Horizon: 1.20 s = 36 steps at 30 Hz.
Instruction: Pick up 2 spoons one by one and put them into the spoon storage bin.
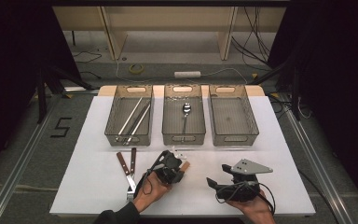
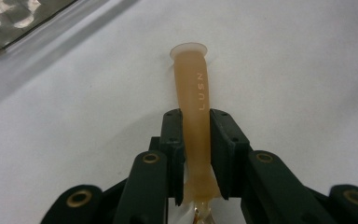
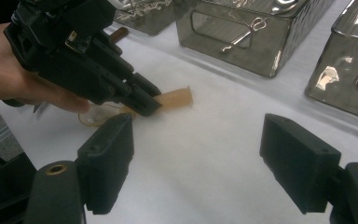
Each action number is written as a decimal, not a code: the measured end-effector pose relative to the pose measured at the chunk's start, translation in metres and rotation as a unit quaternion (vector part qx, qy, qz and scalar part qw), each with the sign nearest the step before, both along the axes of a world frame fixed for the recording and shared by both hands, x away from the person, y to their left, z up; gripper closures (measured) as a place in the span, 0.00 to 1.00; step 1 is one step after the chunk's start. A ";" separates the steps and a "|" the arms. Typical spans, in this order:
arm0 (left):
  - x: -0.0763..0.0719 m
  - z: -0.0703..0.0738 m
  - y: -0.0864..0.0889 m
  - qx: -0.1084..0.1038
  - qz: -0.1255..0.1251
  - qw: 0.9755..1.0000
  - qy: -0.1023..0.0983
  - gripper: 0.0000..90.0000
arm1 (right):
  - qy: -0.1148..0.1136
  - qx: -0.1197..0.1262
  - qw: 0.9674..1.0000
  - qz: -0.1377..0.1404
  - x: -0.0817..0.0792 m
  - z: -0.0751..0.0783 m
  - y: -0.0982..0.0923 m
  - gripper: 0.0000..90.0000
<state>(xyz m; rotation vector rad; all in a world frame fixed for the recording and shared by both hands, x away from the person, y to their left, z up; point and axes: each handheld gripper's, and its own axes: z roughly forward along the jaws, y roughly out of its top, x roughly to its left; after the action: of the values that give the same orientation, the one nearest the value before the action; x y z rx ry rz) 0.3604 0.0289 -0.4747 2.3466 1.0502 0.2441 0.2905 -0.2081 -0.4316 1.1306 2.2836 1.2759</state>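
Far row, left to right: left bin (image 1: 113, 122) with long metal rods, middle bin (image 1: 169, 122) with a steel spoon (image 1: 186, 113), right bin (image 1: 252, 122) bare. On the near left of the table (image 1: 84, 186), two wood-handled pieces (image 1: 127, 168) side by side, untouched.

Near centre — left gripper (image 2: 196, 154) clenched on the amber spoon (image 2: 193, 107), pads (image 2: 220, 144) pressing the handle at mid-length; handle end pointing away, clear bowl (image 3: 95, 116) back under the hand, flat on the table. Grip looks centred but the handle is slim and smooth: best lifted slowly and level, watching for swivel between the pads. Likely destination the middle bin; lower in, then release.

Near right — right gripper (image 3: 205, 172) released, nothing between the jaws, resting apart from the spoon. Best kept clear.
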 end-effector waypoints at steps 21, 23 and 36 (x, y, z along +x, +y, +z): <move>0.005 0.014 0.009 -0.044 -0.019 0.999 -0.003 0.85 | -0.001 0.001 1.000 -0.001 0.000 0.000 -0.002 0.30; 0.007 0.019 0.011 -0.052 -0.018 0.998 -0.002 0.85 | -0.001 0.001 1.000 -0.001 0.000 0.000 -0.002 0.30; 0.027 0.060 0.020 -0.102 -0.009 0.994 -0.044 0.85 | 0.000 0.003 1.000 -0.006 0.001 0.000 -0.003 0.30</move>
<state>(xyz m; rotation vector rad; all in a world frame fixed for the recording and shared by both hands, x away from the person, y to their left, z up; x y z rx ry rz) 0.3871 0.0486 -0.4147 2.1416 0.9652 0.2197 0.2914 -0.2108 -0.4312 1.1439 2.2705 1.2788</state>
